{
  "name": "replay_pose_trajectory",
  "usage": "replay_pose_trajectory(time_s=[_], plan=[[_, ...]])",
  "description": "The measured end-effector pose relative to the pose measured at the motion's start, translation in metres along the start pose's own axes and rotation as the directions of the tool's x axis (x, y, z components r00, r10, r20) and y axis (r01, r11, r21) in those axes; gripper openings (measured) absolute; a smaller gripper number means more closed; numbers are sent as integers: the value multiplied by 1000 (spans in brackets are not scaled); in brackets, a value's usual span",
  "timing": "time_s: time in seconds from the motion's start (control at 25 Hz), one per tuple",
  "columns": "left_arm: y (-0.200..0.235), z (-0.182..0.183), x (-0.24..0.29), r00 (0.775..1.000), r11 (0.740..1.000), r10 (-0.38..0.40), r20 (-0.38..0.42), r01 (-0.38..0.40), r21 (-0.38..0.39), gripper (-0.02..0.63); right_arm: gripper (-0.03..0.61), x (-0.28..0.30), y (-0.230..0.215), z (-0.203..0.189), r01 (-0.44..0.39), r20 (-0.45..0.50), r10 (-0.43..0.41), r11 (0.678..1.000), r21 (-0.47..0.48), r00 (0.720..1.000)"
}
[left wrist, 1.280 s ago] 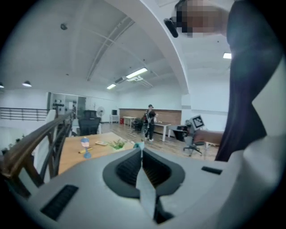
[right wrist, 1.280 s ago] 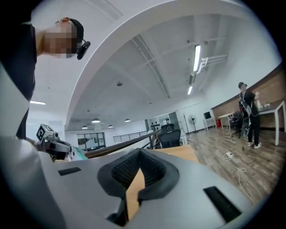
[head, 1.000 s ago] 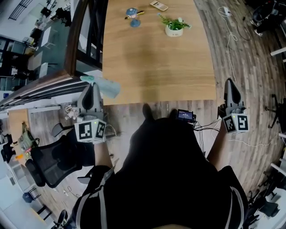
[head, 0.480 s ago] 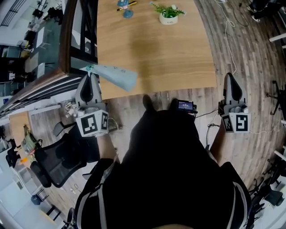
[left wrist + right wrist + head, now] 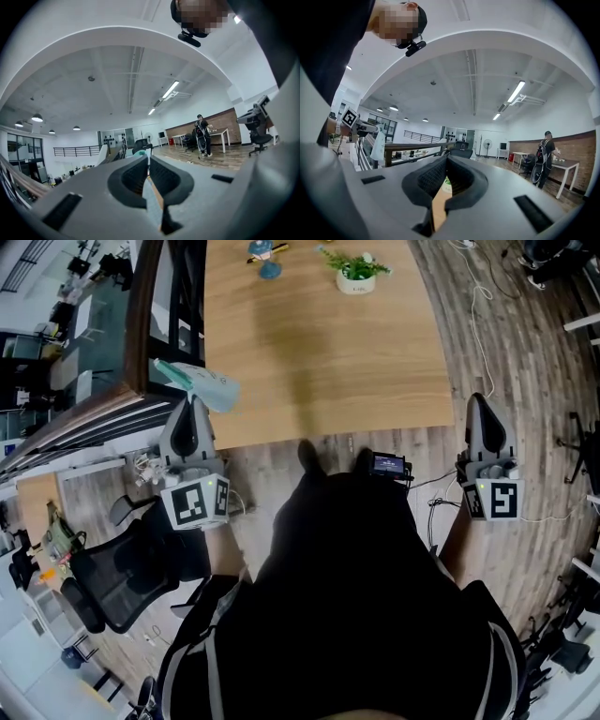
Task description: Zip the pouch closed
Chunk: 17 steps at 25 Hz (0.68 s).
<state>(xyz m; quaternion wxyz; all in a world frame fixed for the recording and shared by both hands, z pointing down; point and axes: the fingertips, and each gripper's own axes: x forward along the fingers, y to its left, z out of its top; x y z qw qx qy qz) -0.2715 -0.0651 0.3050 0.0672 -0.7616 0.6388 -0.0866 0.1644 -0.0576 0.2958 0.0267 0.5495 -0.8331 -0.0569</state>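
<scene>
A pale teal pouch hangs in the air over the near left corner of the wooden table. My left gripper is shut on its edge. In the left gripper view a teal strip of the pouch shows between the closed pads, at the left gripper. My right gripper is shut and holds nothing, just off the table's near right corner. In the right gripper view the right gripper points level and the pouch dangles at the far left.
A small potted plant and a blue object stand at the table's far end. A dark railing runs along the table's left side. An office chair is at my lower left. Cables lie on the floor at the right.
The pouch has swung from the right of the left gripper's tip to above and left of it. The right gripper has risen slightly. Both grippers stay shut.
</scene>
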Motion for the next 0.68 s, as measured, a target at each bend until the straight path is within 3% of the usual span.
replay_pose_trajectory(time_s=[0.68], plan=[[10,3,0,999,999,30,18,-30,-22,9,12,15,4,-1,-18,8,18,1000,14,1000]])
